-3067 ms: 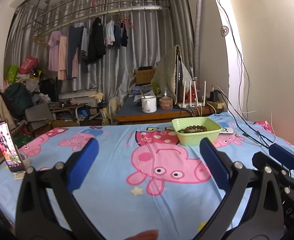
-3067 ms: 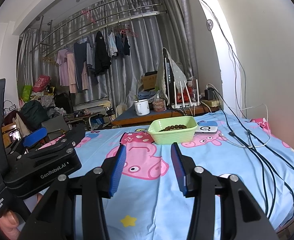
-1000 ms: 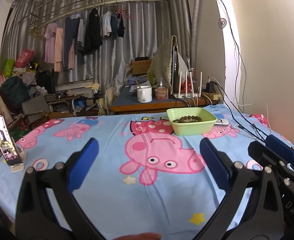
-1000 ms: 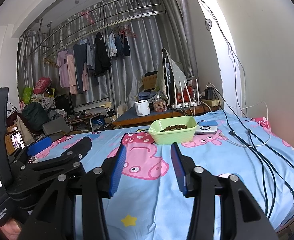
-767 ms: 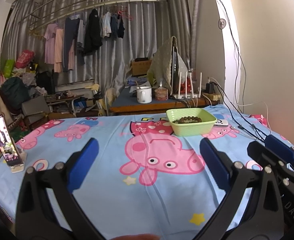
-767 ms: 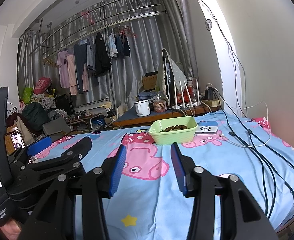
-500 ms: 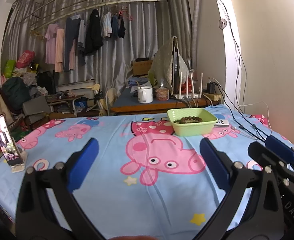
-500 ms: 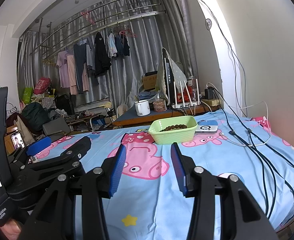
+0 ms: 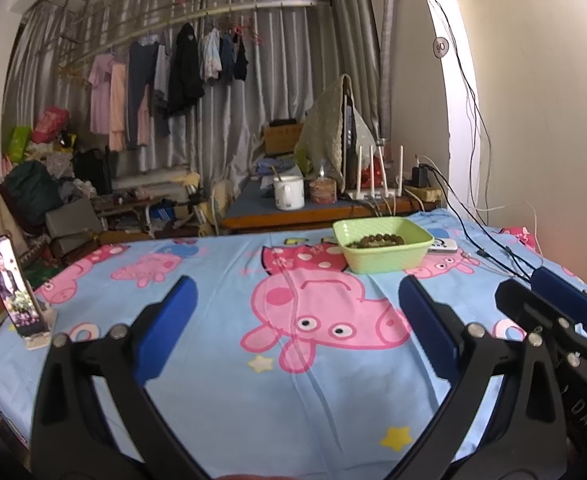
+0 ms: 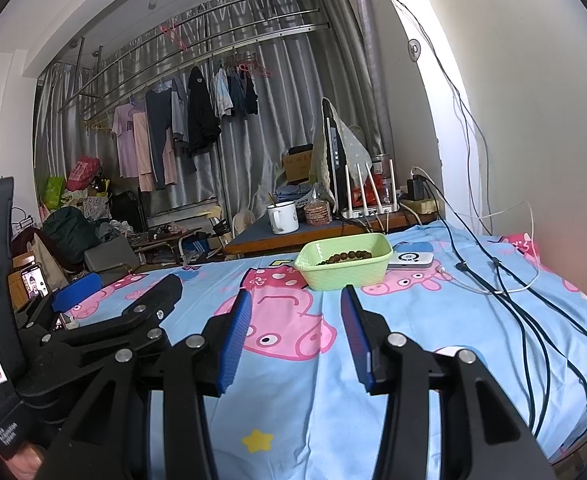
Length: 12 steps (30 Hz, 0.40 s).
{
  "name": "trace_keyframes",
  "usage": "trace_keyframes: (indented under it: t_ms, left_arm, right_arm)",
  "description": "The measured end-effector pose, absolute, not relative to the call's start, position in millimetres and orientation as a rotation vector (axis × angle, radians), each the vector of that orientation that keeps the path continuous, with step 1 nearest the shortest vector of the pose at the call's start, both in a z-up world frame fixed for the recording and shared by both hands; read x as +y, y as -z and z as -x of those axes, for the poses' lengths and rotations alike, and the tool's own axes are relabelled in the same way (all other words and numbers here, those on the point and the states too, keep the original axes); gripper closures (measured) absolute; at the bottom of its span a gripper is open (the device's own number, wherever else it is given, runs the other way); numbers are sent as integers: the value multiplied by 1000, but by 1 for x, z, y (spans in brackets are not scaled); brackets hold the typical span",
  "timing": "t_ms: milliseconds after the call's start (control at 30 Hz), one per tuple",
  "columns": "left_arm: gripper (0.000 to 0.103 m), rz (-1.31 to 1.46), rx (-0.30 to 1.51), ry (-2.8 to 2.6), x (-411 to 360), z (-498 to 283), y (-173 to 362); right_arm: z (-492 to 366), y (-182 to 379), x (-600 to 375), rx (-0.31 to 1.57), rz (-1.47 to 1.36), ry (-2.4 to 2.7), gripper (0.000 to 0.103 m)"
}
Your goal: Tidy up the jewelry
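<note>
- A phone (image 9: 11, 288) stands propped at the bed's left edge.
- Left gripper (image 9: 297, 320) hovers over the cartoon bedsheet (image 9: 221, 392), jaws wide, nothing between them.
- Right gripper (image 10: 295, 332) sits beside it, jaws partly apart and empty.
- The bead bracelet (image 10: 345, 257) already lies inside the green basket (image 10: 345, 276), well ahead of both grippers; no loose jewelry shows, so the task looks about done.

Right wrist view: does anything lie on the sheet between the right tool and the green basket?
Nothing: between the right tool and the green basket lies only bare cartoon-print sheet, shown in the right wrist view.
</note>
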<state>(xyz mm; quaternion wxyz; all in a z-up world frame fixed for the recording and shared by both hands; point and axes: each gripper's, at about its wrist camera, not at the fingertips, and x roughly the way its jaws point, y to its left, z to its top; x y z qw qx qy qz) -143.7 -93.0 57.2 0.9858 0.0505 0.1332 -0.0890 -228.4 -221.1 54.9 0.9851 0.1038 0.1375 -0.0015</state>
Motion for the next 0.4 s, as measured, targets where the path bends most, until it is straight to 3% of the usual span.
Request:
trace_keyframes:
  t_ms: [400]
  left_arm:
    - [6, -87, 309, 182, -89, 136, -56]
  right_arm:
    - [231, -52, -224, 288, -229, 14, 87]
